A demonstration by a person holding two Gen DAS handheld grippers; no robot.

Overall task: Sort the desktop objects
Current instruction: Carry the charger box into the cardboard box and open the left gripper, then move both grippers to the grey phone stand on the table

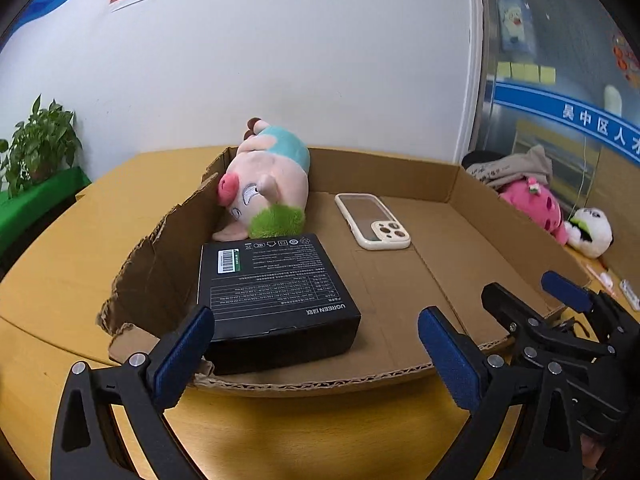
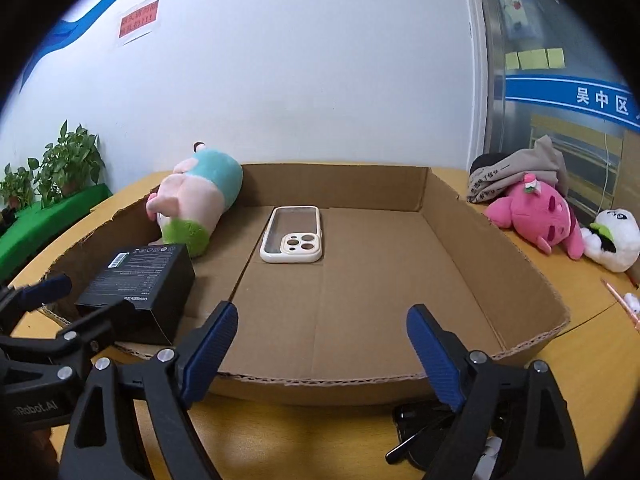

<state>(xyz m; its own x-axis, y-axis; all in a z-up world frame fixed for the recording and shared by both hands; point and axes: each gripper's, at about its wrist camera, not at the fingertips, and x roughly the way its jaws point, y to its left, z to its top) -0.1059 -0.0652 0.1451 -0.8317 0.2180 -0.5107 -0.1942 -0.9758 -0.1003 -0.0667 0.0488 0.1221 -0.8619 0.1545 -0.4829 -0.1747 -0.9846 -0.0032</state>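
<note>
Cardboard walls a shallow tray [image 2: 500, 248] on the yellow bench [image 2: 580, 360], holding a black box [image 1: 276, 296] at its near left, a plush pig [image 1: 268, 184] behind that, and a cream phone case [image 2: 292, 236] lying mid-tray with its long axis running away from the cameras. Both tools hang released and empty at the near rim: the left hand-held gripper [image 1: 316, 356] with the box just ahead between its fingers, the right hand-held gripper [image 2: 320, 352] facing bare cardboard. Still unsorted, by the look of it, a pink plush [image 2: 536, 216] and a panda plush [image 2: 612, 240] lie on the bench beyond the tray's right wall, the right hand likely nearer
</note>
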